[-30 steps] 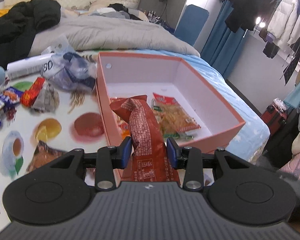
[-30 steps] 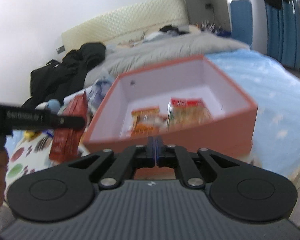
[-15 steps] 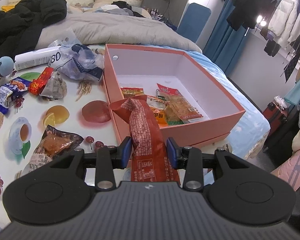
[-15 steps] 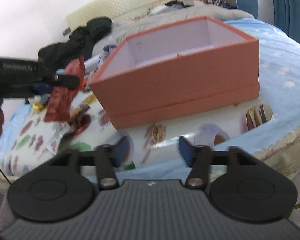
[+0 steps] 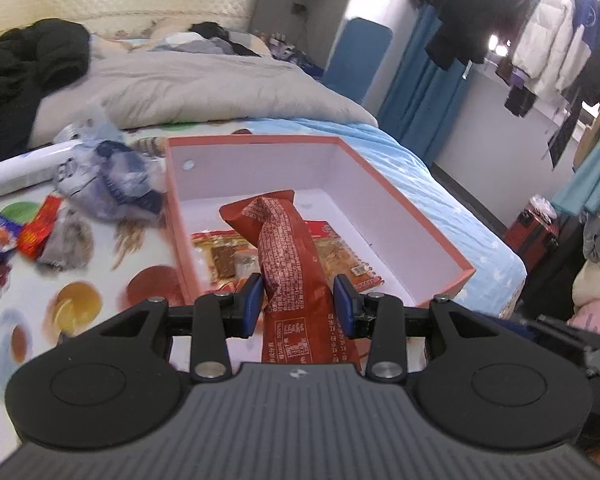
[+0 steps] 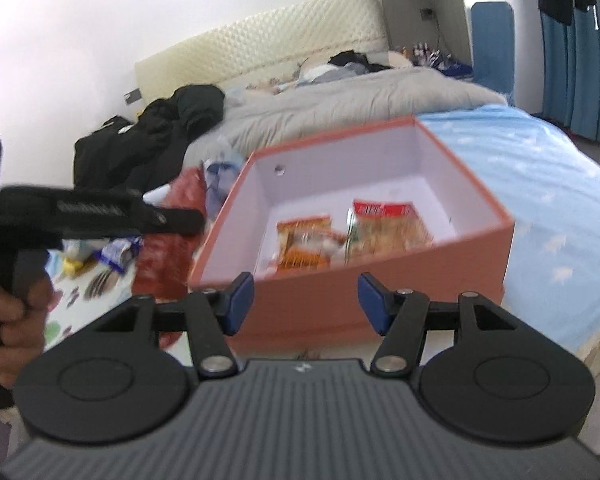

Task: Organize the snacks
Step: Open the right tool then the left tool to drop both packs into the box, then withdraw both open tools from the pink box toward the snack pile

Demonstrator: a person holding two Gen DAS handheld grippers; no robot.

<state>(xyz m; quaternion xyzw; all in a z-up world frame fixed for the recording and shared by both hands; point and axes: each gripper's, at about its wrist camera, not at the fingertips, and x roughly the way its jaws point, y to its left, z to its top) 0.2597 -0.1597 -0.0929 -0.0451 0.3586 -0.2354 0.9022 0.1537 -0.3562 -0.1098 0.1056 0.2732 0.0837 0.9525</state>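
While the left gripper (image 5: 296, 300) is clamped partway on the long red snack packet (image 5: 290, 256), whose crumpled top leans out over the near wall of the orange box (image 5: 416, 216) in the centre of the left wrist view, the step in hand looks like carrying it over the rim and letting go. To do that well, I would bring the packet fully past the near wall before the jaws part, and lay it flat in the bare white floor at the back instead of on the two snack bags (image 6: 352, 232) already lying toward the front. The right gripper (image 6: 306, 302) holds nothing; its jaws have just been opening and now stand wide apart, low in the right wrist view in front of the box's outer wall, so it could steady the box if it slides on the printed cloth (image 5: 100, 280). More loose snacks (image 5: 32, 232) wait at the left edge of the left wrist view, smeared by blur, so their kinds are hard to tell. The packet's lower end is hidden behind the gripper body, and the right wrist view is blurred throughout.
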